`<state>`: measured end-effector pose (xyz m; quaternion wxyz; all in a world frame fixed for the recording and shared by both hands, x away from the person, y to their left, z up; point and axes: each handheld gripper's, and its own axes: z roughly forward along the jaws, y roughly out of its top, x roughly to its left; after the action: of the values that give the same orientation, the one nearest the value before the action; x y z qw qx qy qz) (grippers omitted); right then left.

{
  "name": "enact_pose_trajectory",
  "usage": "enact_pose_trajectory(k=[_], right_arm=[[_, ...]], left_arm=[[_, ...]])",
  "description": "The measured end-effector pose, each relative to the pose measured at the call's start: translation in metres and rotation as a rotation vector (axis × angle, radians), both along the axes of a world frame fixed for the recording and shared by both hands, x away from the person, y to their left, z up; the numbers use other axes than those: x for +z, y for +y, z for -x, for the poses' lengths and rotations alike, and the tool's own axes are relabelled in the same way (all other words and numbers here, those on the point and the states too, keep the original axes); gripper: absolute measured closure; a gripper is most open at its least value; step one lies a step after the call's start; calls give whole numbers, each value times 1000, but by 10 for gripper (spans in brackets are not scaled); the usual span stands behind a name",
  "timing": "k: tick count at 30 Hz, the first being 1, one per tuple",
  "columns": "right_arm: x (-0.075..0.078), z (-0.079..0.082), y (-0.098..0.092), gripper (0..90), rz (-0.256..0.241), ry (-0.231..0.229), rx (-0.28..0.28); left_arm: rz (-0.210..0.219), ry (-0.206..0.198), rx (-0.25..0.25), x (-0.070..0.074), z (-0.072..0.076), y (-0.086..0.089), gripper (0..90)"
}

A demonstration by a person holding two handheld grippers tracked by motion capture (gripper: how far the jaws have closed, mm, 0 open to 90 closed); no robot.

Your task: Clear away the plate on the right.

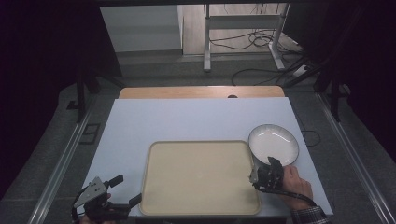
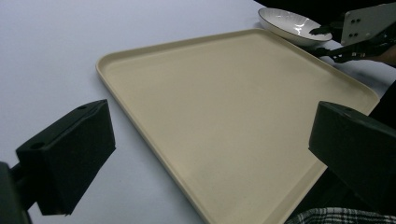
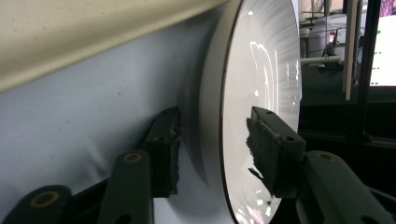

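A white plate (image 1: 273, 141) with a dark rim lies on the pale blue table cover, just right of the beige tray's (image 1: 201, 177) far right corner. My right gripper (image 1: 270, 163) has its jaws on either side of the plate's near rim. In the right gripper view the plate (image 3: 261, 70) fills the gap of the right gripper (image 3: 212, 140), one pad under it and one on its inner face. My left gripper (image 1: 126, 189) stands open at the tray's near left corner. In the left gripper view the left gripper (image 2: 210, 154) holds nothing and the tray (image 2: 224, 107) lies bare beyond it, with the plate (image 2: 289, 23) far off.
The table cover (image 1: 187, 121) stretches bare behind the tray, with a wooden strip (image 1: 201, 92) along the far edge. Beyond stand a metal desk frame (image 1: 243, 28) and loose cables (image 1: 261, 39) on the floor. Black curtains close both sides.
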<state>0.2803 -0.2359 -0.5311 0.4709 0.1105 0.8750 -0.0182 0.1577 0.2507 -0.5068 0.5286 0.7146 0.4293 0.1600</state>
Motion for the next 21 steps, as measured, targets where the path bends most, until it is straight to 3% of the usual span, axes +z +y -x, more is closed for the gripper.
enact_pose_trajectory(k=[15, 21], right_arm=[[-10, -11, 7, 782, 122, 23, 45], [-9, -12, 7, 791, 113, 33, 47]], left_arm=[[-1, 1, -2, 0, 0, 0, 1], [-2, 0, -2, 0, 0, 0, 0]])
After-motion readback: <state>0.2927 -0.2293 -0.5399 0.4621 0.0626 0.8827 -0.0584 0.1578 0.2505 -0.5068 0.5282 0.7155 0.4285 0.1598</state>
